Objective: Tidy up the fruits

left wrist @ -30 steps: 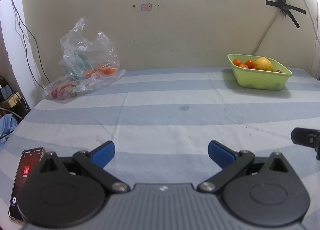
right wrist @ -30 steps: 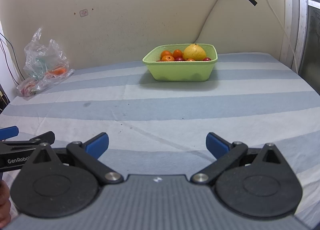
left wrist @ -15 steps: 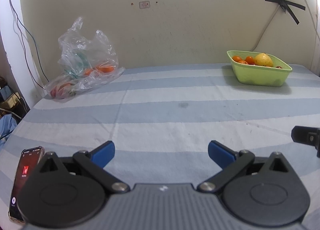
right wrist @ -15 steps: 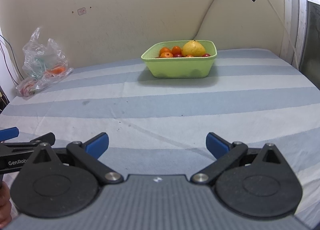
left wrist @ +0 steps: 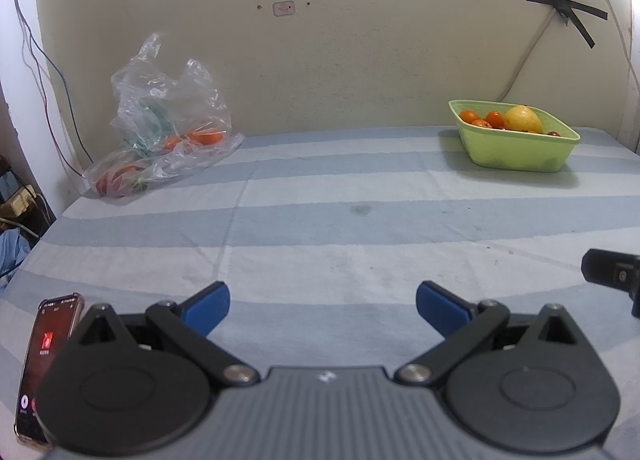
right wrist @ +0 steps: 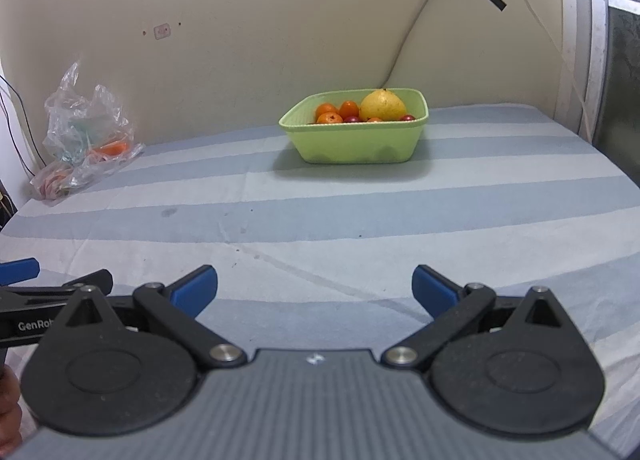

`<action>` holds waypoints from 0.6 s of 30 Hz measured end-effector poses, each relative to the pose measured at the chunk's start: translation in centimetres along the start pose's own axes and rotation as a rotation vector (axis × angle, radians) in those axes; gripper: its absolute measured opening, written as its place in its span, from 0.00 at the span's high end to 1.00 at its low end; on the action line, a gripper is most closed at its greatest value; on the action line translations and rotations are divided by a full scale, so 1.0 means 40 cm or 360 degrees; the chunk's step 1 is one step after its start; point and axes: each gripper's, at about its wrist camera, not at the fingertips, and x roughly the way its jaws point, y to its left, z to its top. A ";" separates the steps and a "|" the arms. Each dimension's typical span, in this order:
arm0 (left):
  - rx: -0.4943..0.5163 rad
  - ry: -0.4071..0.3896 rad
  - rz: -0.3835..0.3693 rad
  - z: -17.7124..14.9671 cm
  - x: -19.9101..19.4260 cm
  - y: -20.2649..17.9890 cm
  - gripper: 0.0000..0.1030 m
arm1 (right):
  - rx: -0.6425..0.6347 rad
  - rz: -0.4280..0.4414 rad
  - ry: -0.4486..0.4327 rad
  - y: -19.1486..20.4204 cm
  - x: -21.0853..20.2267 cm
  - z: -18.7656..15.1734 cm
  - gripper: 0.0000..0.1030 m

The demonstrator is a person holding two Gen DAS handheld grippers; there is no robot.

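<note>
Both grippers — left gripper (left wrist: 323,306), right gripper (right wrist: 315,289) — level, spread

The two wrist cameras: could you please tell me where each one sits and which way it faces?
Left wrist: sits behind the open left gripper, low over the bed, facing the wall; bag ahead-left, phone beside it.
Right wrist: sits behind the open right gripper, facing the bowl; the left gripper shows at its left edge.
Shared: bag, bowl, bed.
</note>
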 end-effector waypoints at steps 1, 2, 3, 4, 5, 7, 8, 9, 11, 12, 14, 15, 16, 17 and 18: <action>0.0002 0.0001 -0.0002 0.000 0.000 -0.001 0.00 | -0.0001 -0.0001 -0.0005 0.001 -0.002 -0.001 0.00; 0.0004 0.0002 -0.0006 0.001 0.000 -0.002 0.00 | -0.0001 0.0002 -0.0008 0.001 -0.003 0.000 0.00; 0.0004 0.0005 -0.0014 0.001 0.000 -0.002 0.00 | -0.0001 0.0001 -0.0014 0.001 -0.005 0.000 0.00; 0.0003 0.0008 -0.0022 0.001 0.000 -0.002 0.00 | -0.0004 -0.0002 -0.0024 0.002 -0.009 0.000 0.00; -0.0001 0.0009 -0.0028 0.001 0.000 -0.001 0.00 | -0.0009 -0.0007 -0.0037 0.004 -0.012 -0.001 0.00; -0.0003 0.0011 -0.0031 0.001 0.000 -0.001 0.00 | -0.0018 -0.0018 -0.0073 0.005 -0.020 -0.001 0.00; -0.0005 0.0014 -0.0032 0.000 0.000 -0.001 0.00 | -0.0016 -0.0024 -0.0092 0.006 -0.024 -0.003 0.00; -0.0008 0.0017 -0.0035 0.000 0.000 0.001 0.00 | -0.0011 -0.0025 -0.0103 0.004 -0.025 -0.002 0.00; -0.0021 0.0025 -0.0044 0.002 0.003 0.004 0.00 | 0.0008 -0.0027 -0.0117 0.003 -0.025 -0.004 0.00; -0.0024 0.0028 -0.0048 0.002 0.004 0.005 0.00 | 0.0017 -0.0029 -0.0122 0.003 -0.025 -0.004 0.00; -0.0021 0.0025 -0.0049 0.004 0.005 0.007 0.00 | 0.0027 -0.0028 -0.0125 0.003 -0.024 -0.006 0.00; -0.0019 0.0022 -0.0047 0.005 0.005 0.006 0.00 | 0.0029 -0.0026 -0.0125 0.004 -0.023 -0.006 0.00; -0.0020 0.0020 -0.0046 0.006 0.004 0.006 0.00 | 0.0029 -0.0025 -0.0124 0.004 -0.022 -0.006 0.00; -0.0021 0.0015 -0.0046 0.006 0.002 0.006 0.00 | 0.0029 -0.0026 -0.0125 0.004 -0.022 -0.005 0.00; -0.0021 0.0011 -0.0045 0.007 0.001 0.006 0.00 | 0.0029 -0.0028 -0.0127 0.003 -0.023 -0.005 0.00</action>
